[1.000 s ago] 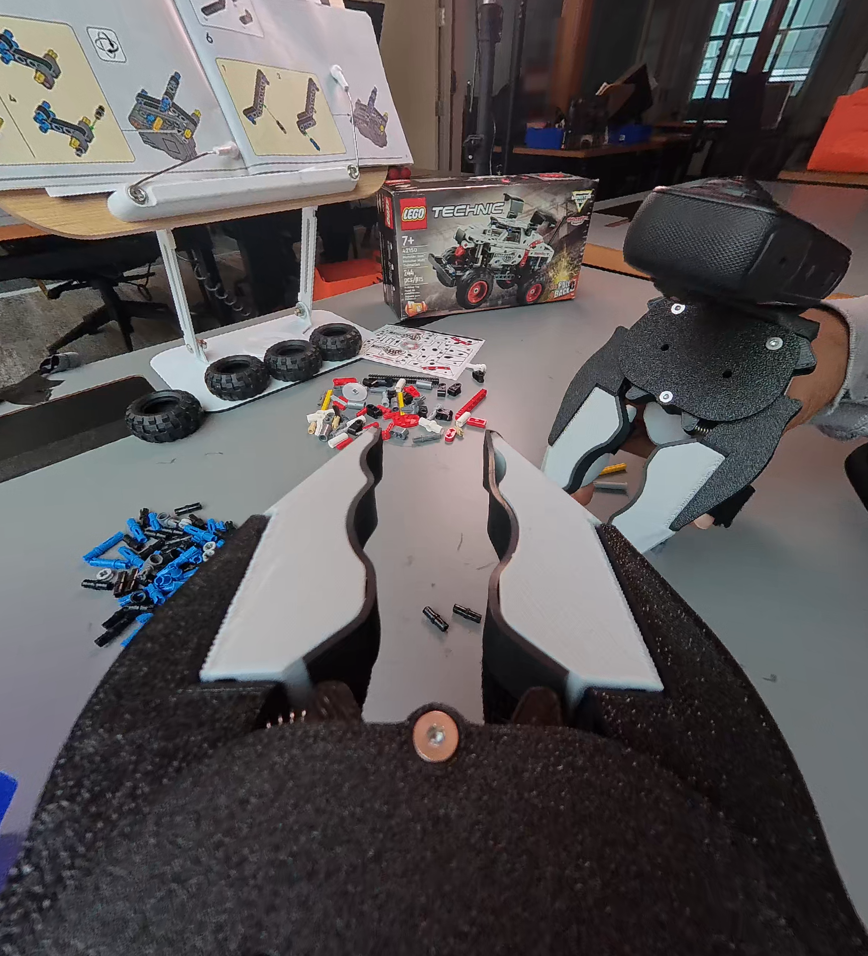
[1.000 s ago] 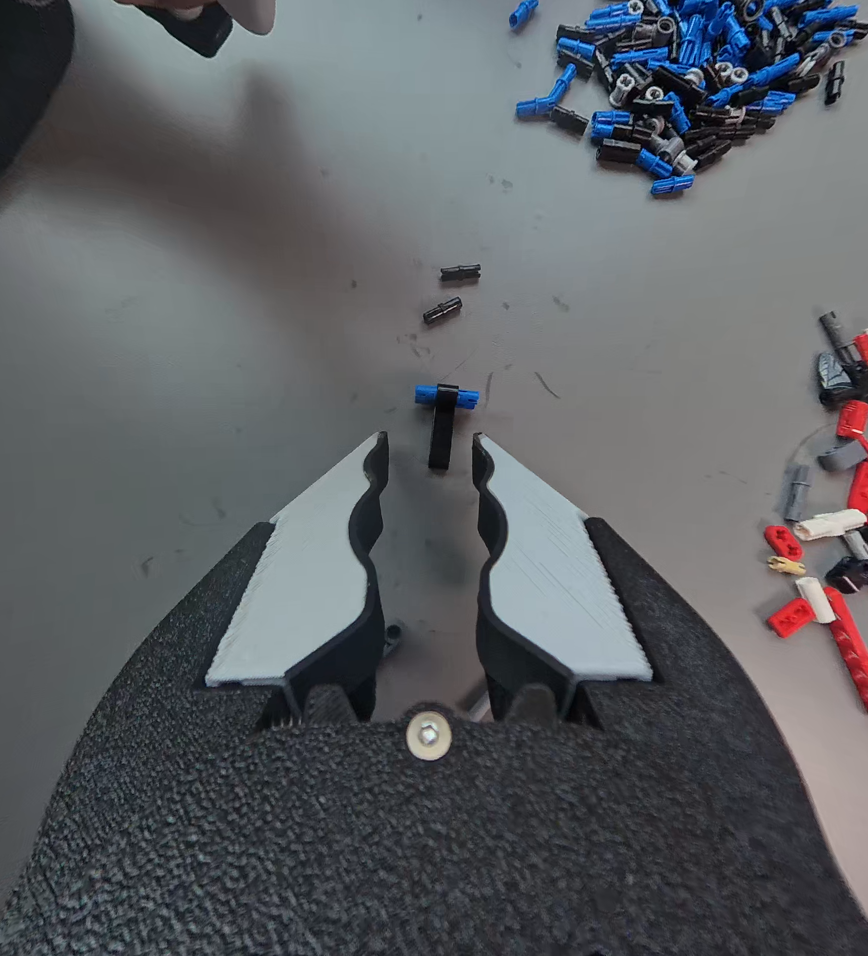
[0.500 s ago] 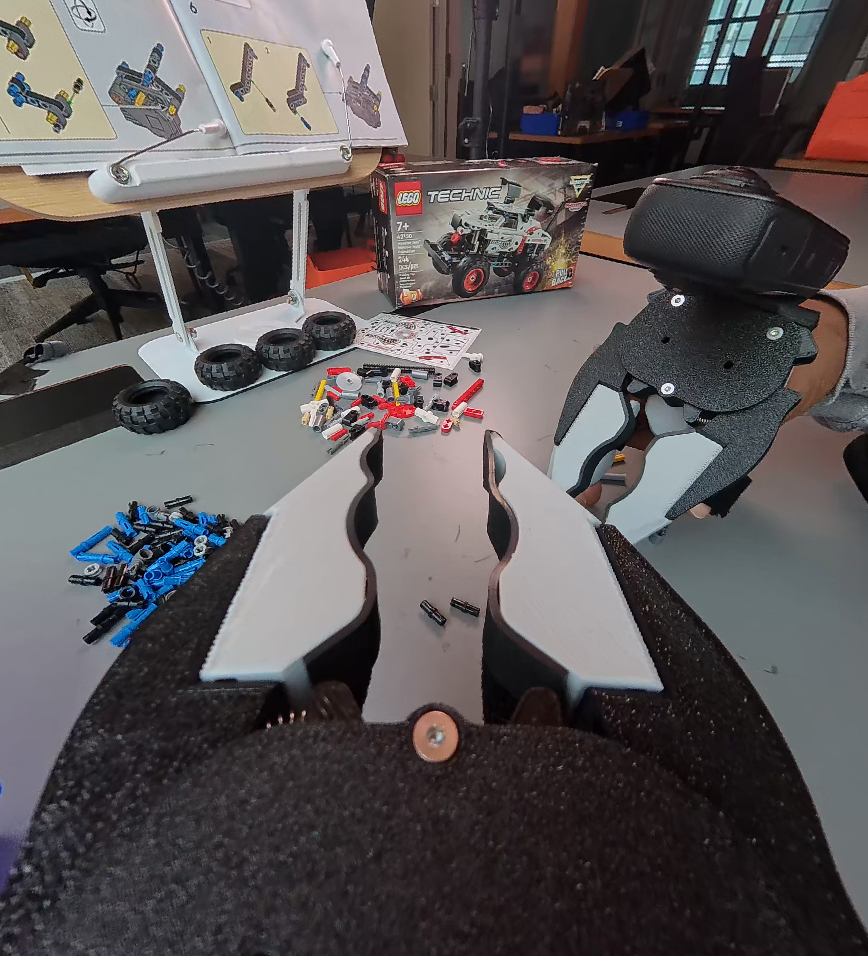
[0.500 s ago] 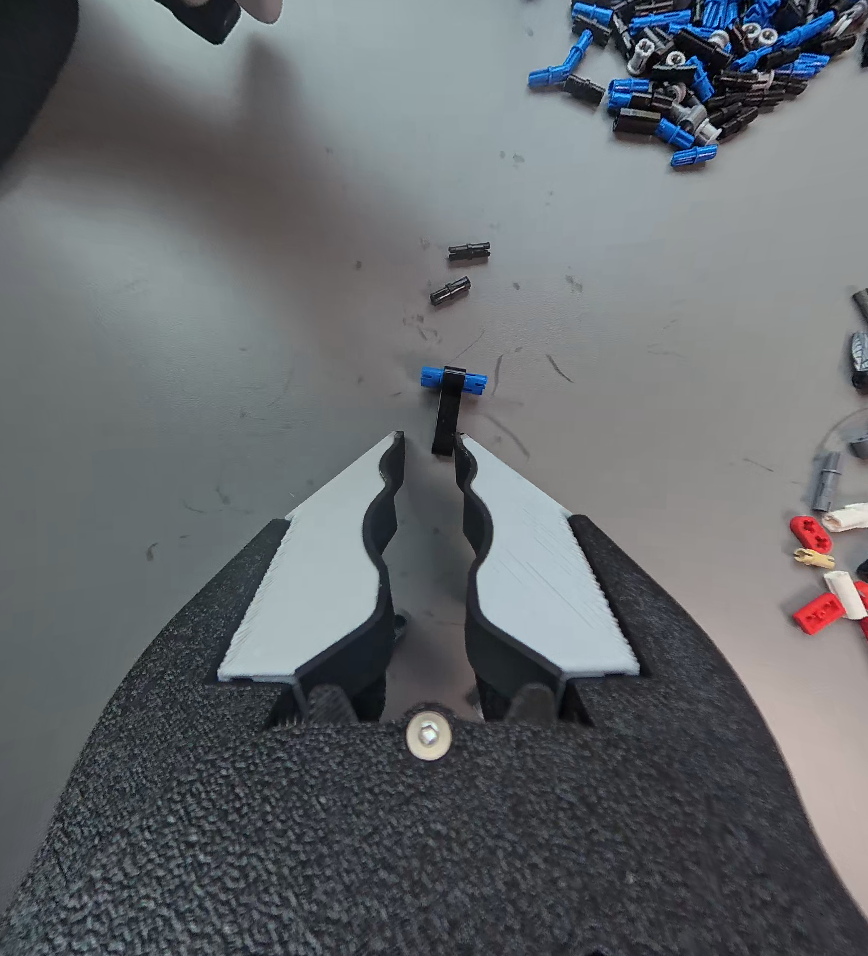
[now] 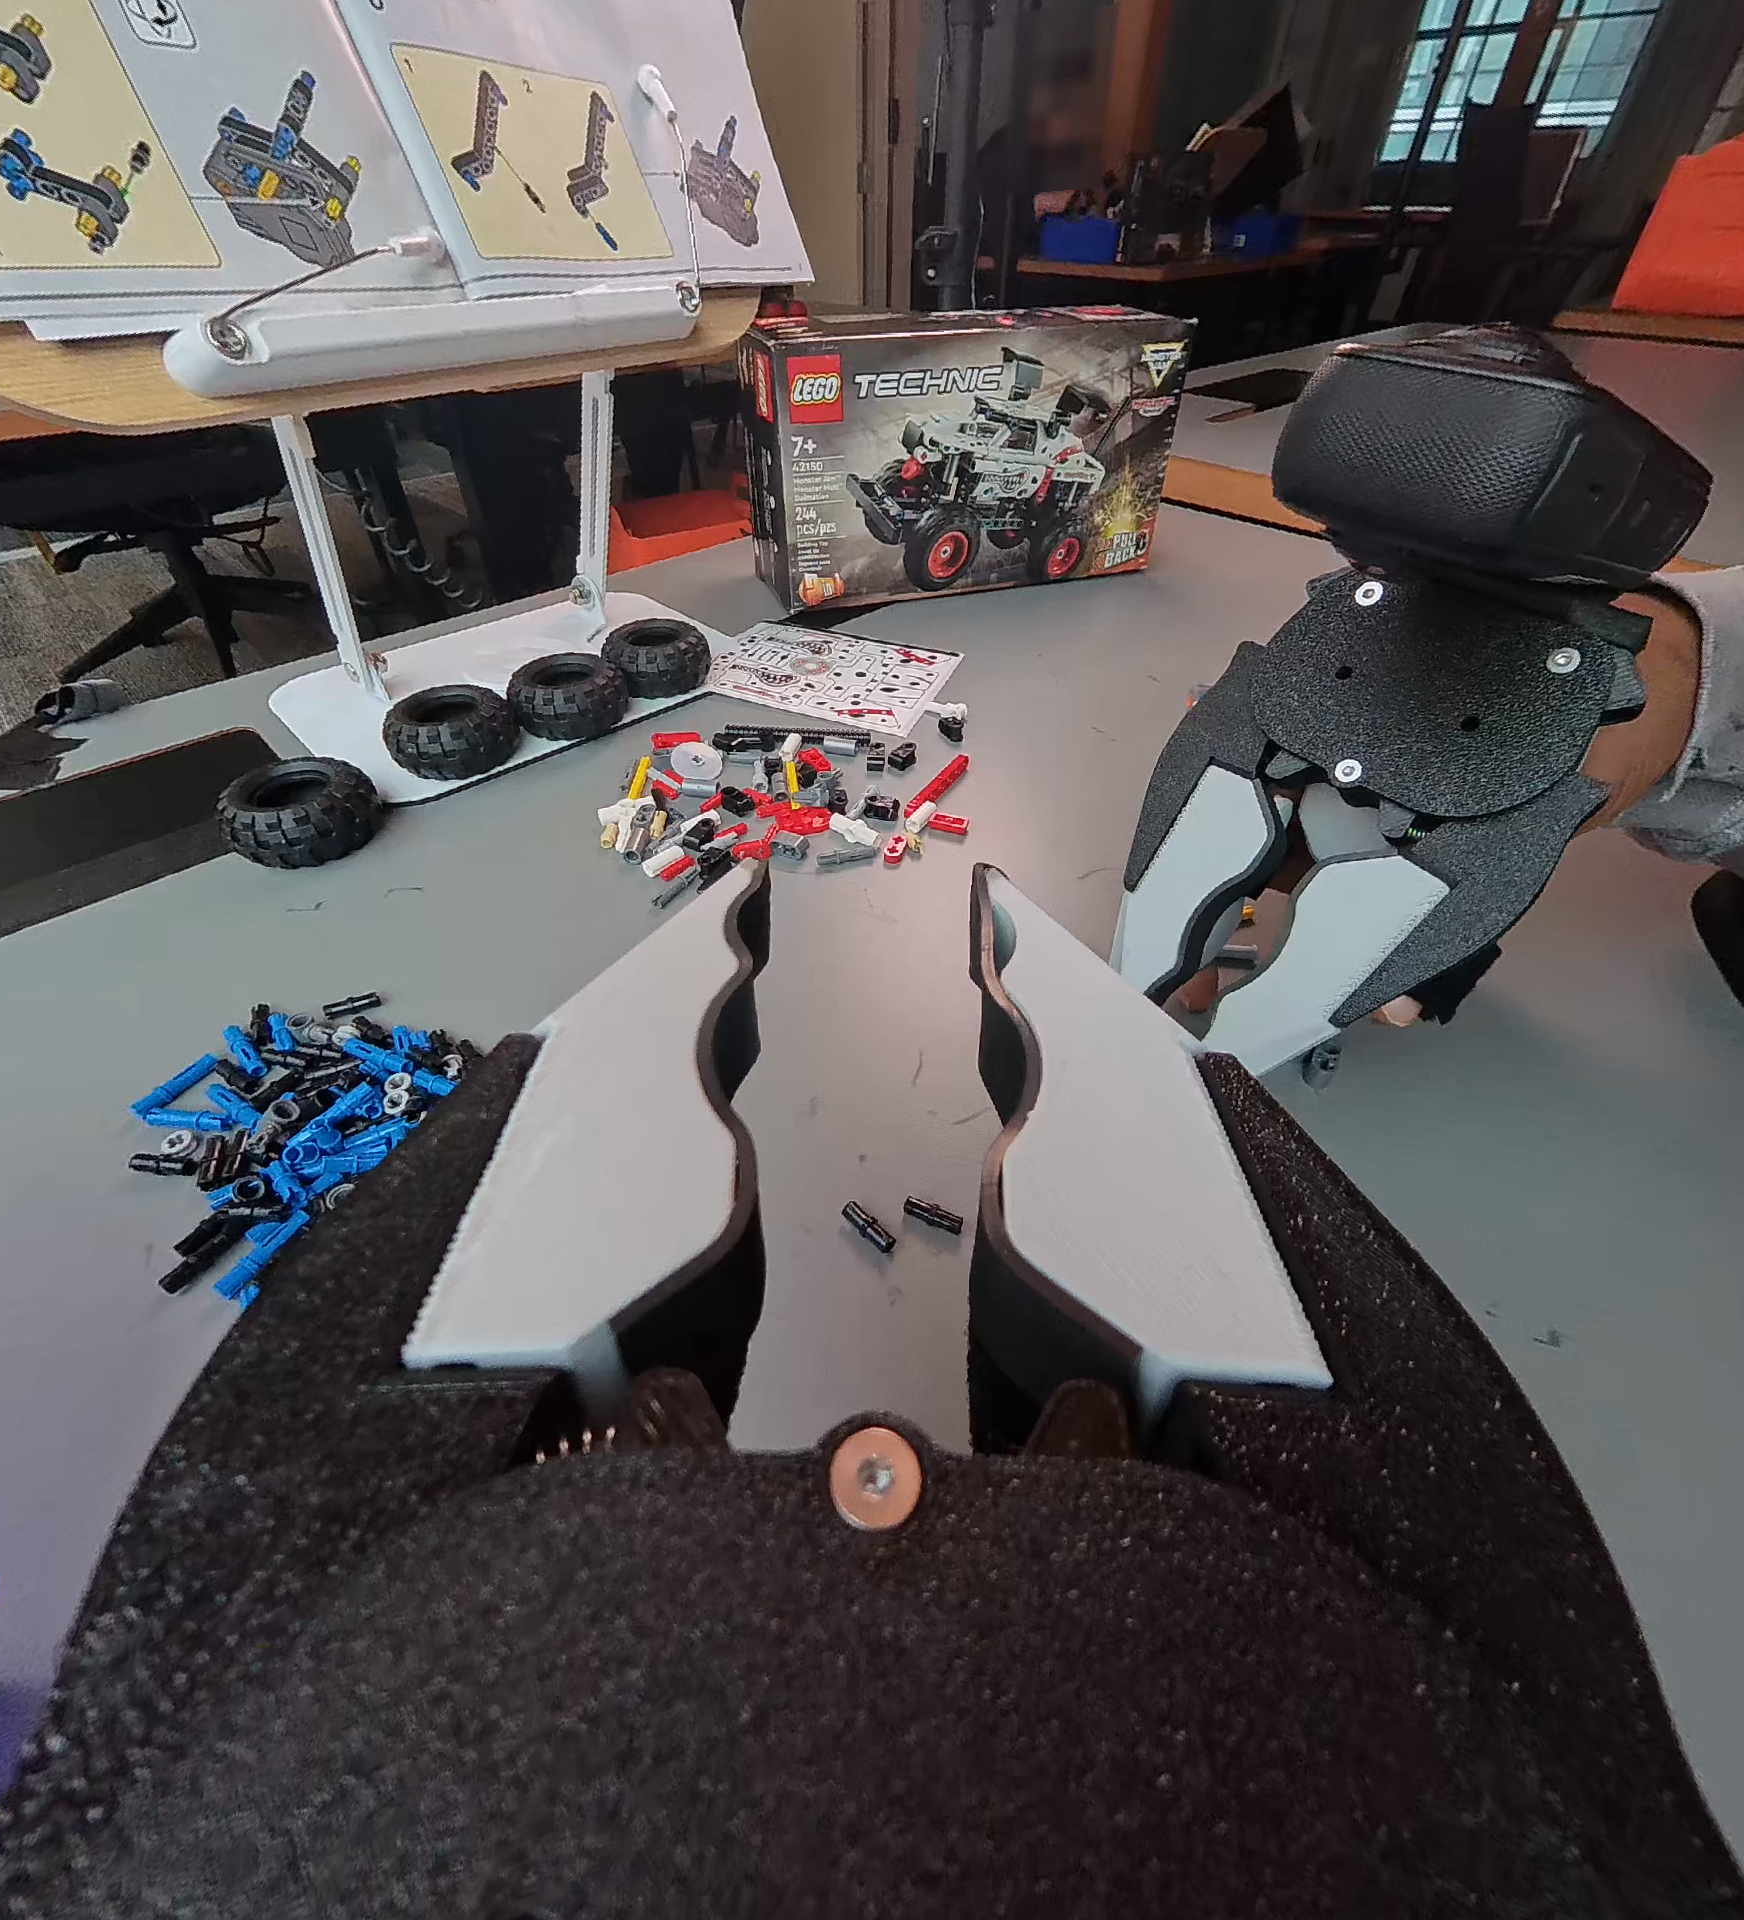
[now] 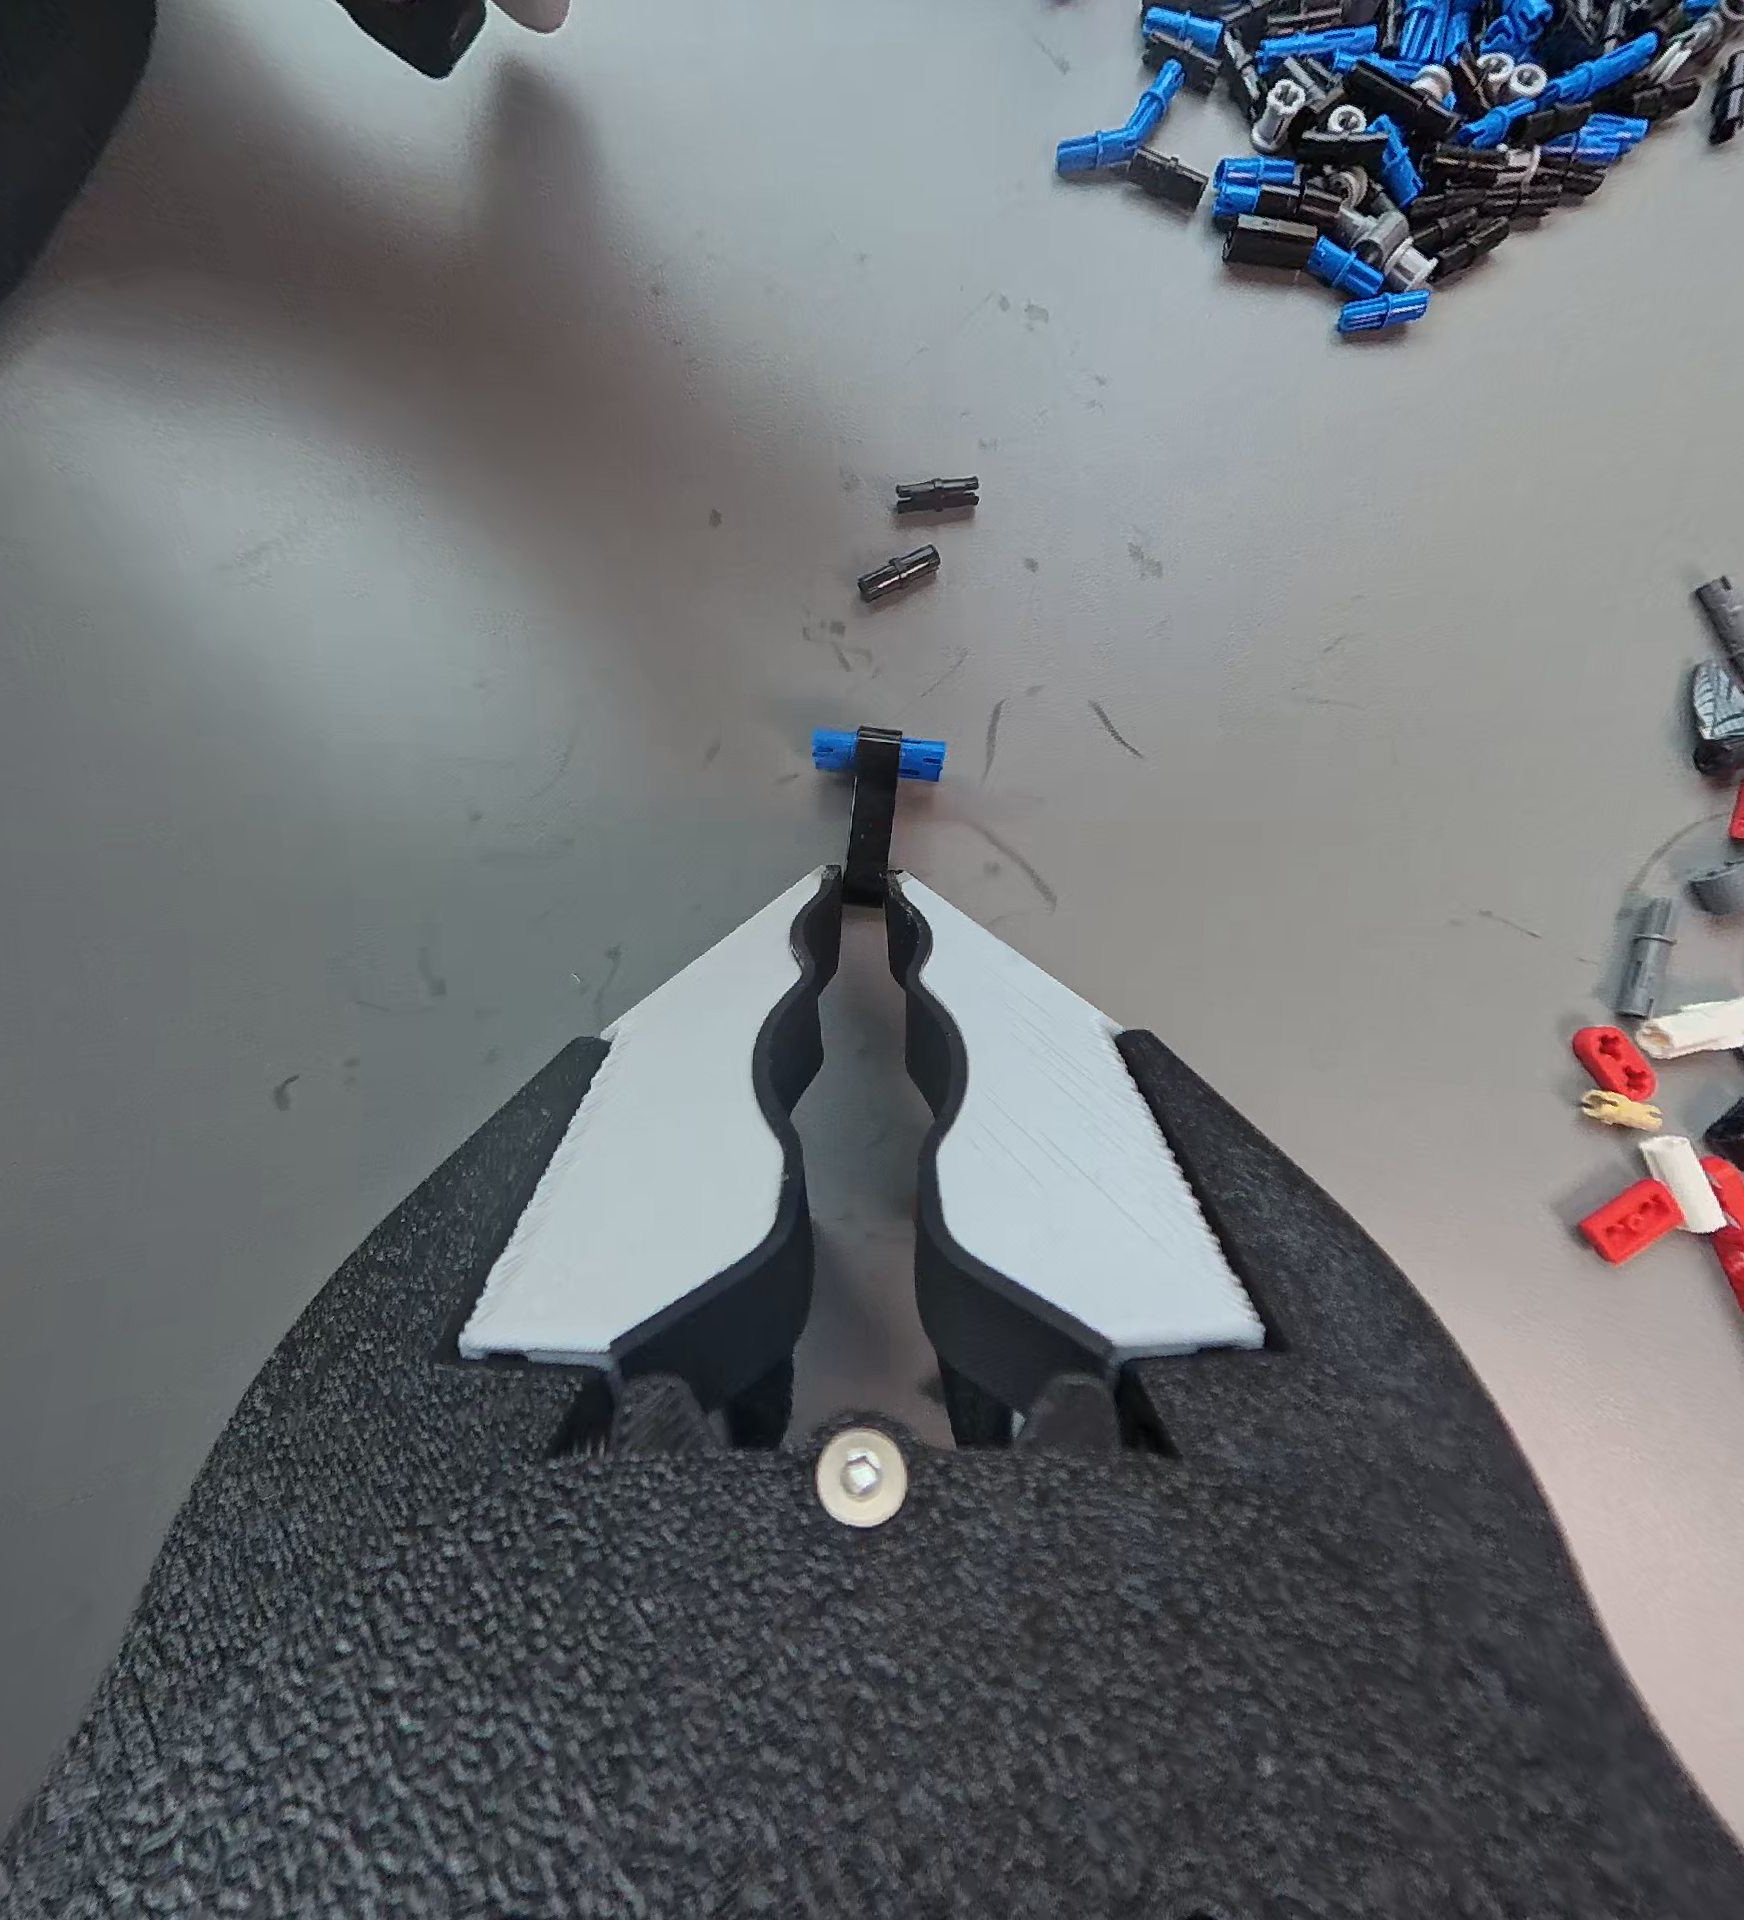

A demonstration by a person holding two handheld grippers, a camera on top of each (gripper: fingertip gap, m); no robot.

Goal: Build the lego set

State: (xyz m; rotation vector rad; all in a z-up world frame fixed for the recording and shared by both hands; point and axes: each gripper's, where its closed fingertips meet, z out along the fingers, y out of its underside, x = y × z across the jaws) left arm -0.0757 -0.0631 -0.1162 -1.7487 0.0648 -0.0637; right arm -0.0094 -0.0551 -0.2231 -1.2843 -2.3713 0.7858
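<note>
From my right gripper (image 6: 863,883) I see the jaws clenched on the near end of a short black beam (image 6: 870,805); its long axis runs straight away from me along the line of the fingers, and its far end carries a blue pin (image 6: 878,753) set crosswise, sticking out to both sides; whether the far end touches the grey surface (image 6: 328,727) I cannot tell; just beyond it lie two loose black pins (image 6: 918,535), apart from each other and each roughly crosswise to the beam; farther off to the right sits a pile of blue and black pins (image 6: 1419,135), and along the right edge a scatter of red, grey and white parts (image 6: 1741,1039).

My left gripper (image 5: 868,883) hangs above the surface with its jaws released and nothing between them; the two black pins show in the gap near its base; the blue and black pile lies to its left; the right gripper stands to the right with its tips down at the surface, a sleeved hand (image 5: 1668,717) behind it; past my fingertips lies the mixed scatter, then a sticker sheet (image 5: 832,675), four black tyres (image 5: 494,743) by a white stand (image 5: 452,644) holding the open instruction booklet (image 5: 328,156), and the set's box (image 5: 961,457) farthest back.
</note>
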